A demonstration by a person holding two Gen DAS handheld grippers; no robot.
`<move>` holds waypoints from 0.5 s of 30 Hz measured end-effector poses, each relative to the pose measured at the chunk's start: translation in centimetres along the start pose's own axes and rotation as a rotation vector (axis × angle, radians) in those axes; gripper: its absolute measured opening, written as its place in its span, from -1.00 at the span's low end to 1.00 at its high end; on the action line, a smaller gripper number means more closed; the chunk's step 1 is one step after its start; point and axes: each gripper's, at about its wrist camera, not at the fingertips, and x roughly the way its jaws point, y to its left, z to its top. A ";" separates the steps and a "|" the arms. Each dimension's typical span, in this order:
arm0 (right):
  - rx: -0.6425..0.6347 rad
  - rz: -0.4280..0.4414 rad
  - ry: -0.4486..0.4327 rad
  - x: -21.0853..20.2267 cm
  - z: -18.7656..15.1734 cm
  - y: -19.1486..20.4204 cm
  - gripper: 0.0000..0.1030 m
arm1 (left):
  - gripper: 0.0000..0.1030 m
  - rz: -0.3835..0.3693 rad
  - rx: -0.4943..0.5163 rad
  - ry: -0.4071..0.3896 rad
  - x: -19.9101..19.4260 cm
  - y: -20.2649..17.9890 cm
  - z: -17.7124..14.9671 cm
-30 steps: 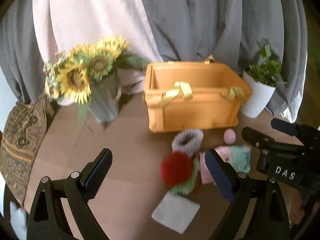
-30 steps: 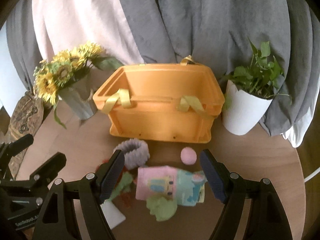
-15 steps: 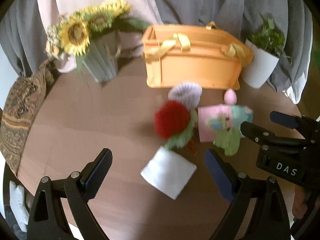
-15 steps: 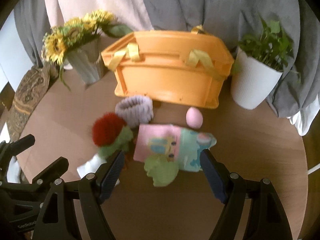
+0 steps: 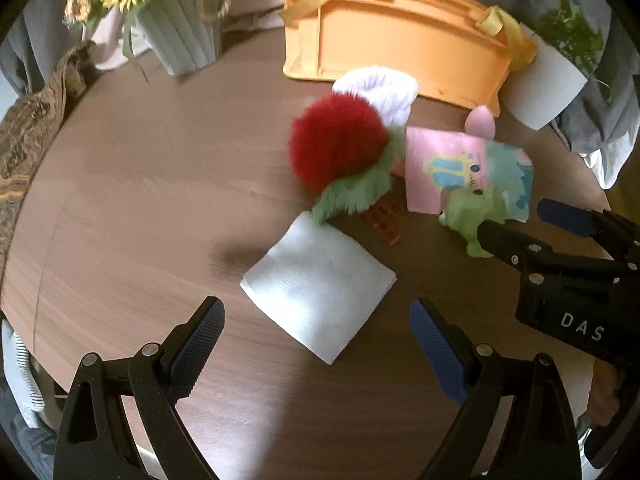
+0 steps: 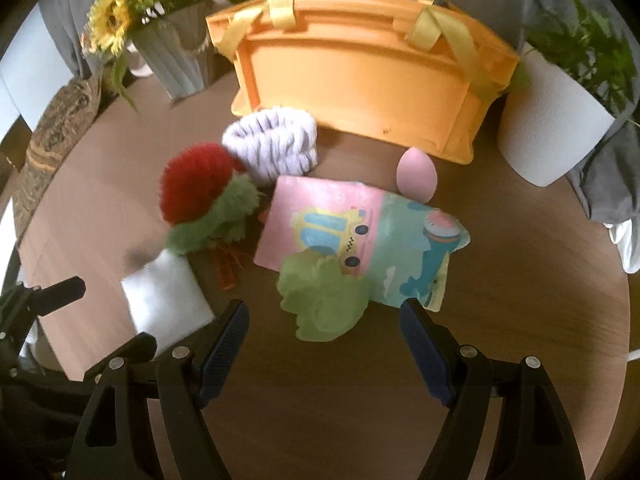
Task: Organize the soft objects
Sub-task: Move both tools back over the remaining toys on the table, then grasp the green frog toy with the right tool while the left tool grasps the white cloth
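Soft items lie on the round brown table (image 5: 120, 184): a white folded cloth (image 5: 320, 284) (image 6: 166, 300), a red and green fluffy toy (image 5: 340, 156) (image 6: 204, 196), a lilac scrunchie band (image 5: 380, 88) (image 6: 272, 144), a pink and teal cloth book (image 5: 464, 168) (image 6: 360, 236), a green squishy toy (image 5: 472, 216) (image 6: 324, 300) and a pink egg sponge (image 5: 482, 120) (image 6: 416, 172). An orange basket (image 5: 400, 36) (image 6: 360, 72) stands behind them. My left gripper (image 5: 316, 344) is open above the white cloth. My right gripper (image 6: 324, 344) is open just before the green toy.
A grey vase of sunflowers (image 5: 180, 28) (image 6: 176, 48) stands back left. A white pot with a green plant (image 5: 552, 80) (image 6: 560, 120) stands back right. A patterned cushion (image 5: 24, 136) lies at the left edge. Grey and pink drapes hang behind.
Both grippers have tilted down and moved forward over the table. The soft items now sit nearer the fingers. Both stay open and hold nothing.
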 end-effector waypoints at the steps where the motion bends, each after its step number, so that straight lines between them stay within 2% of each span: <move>1: -0.010 -0.004 0.005 0.4 0.1 0.0 0.53 | 0.84 0.002 -0.004 0.007 0.4 0.0 0.0; 8: -0.064 -0.025 0.036 2.5 0.4 0.2 0.53 | 0.82 -0.013 -0.036 0.044 2.7 0.2 0.2; 15: -0.081 -0.021 0.059 3.7 0.4 0.4 0.52 | 0.66 0.008 -0.039 0.058 4.3 0.2 0.7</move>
